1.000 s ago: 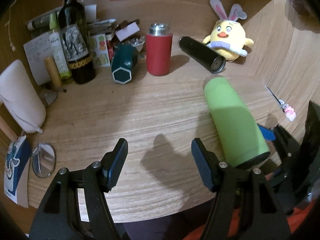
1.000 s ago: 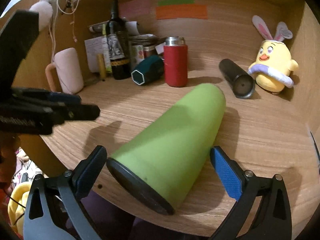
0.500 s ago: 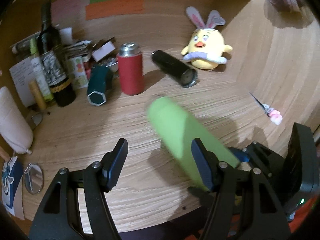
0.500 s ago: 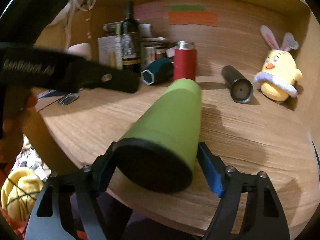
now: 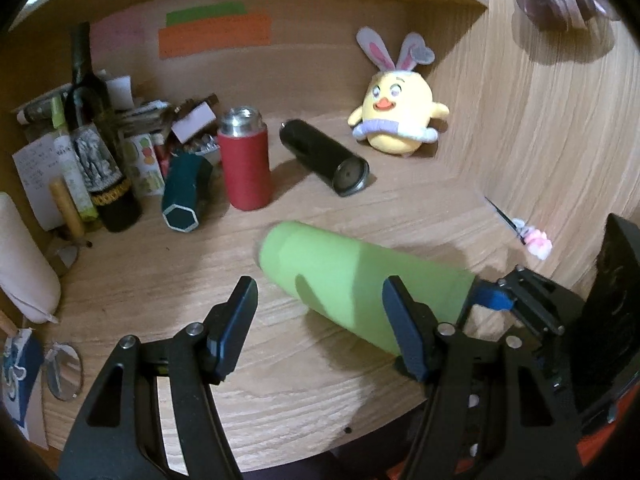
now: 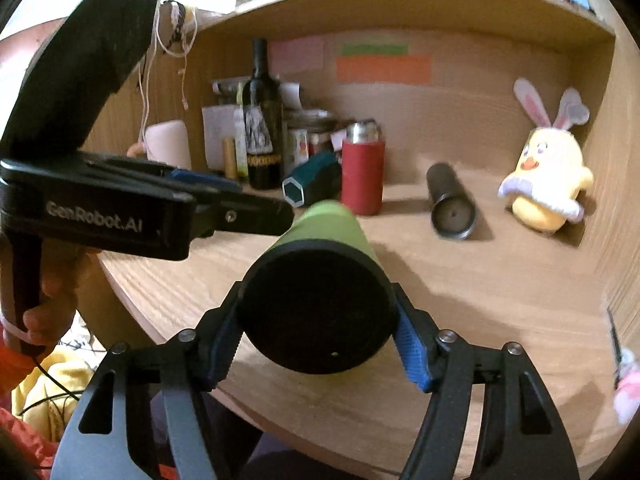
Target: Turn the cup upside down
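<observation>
The green cup [image 5: 360, 280] with a black end [image 6: 316, 308] is held lying level above the wooden desk [image 5: 280, 368]. My right gripper [image 6: 316, 344] is shut on its black end, blue pads on both sides. In the left wrist view the right gripper [image 5: 492, 300] grips the cup from the right. My left gripper [image 5: 318, 320] is open and empty, its jaws on either side of the cup's near flank without touching it. It shows in the right wrist view [image 6: 240, 212] to the left of the cup.
At the back stand a red flask [image 5: 244, 168], a dark wine bottle [image 5: 96, 152], a lying teal cup [image 5: 184, 196], a lying black flask [image 5: 324, 160] and a yellow plush chick [image 5: 396, 120]. A pink mug [image 5: 20, 264] and small mirror [image 5: 62, 372] lie left.
My right gripper closed on the cup's black end, lifted it off the desk and swung it leftward. The left gripper stayed open as the cup came in front of it.
</observation>
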